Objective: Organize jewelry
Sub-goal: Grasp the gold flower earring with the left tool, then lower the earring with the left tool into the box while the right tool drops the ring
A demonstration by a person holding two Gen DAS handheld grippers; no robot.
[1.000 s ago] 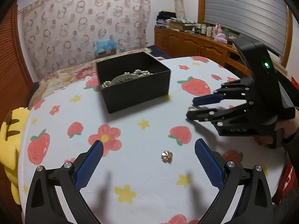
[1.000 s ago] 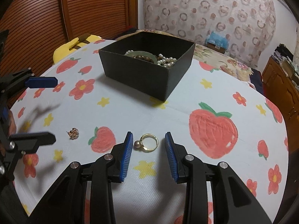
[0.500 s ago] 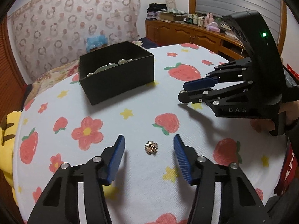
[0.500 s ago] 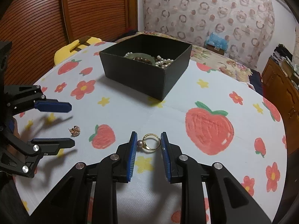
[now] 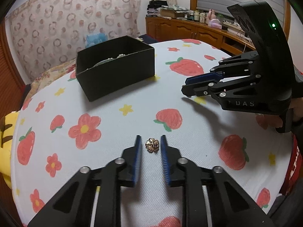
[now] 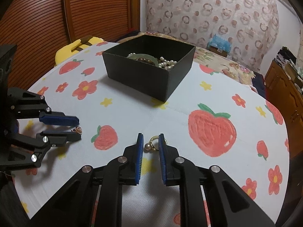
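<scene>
On my far left, a yellow plush pokes out past the edge of the counter, which wears a white cloth printed with strawberries and flowers. My left tool is down at the cloth with its jaws narrow; they have just been closing in on the small rose-gold flower earring, which lies on the cloth between the blue pads. In the left wrist view I see thin gaps on both sides of it, so I read it as bracketed, not yet pinched. The right wrist view shows the same tool from the side, the earring at its tips.

Further back, about mid-counter, stands the black box, open at the top, with pearl strands, a pale green bangle and dark beads inside.

To the right, my right tool has also just been narrowing. The gold ring with a pearl sits between its pads, tilted up off the cloth, the right pad against the band; whether the left pad touches the pearl I cannot tell. A hand grips that tool's handle in the left wrist view.
</scene>
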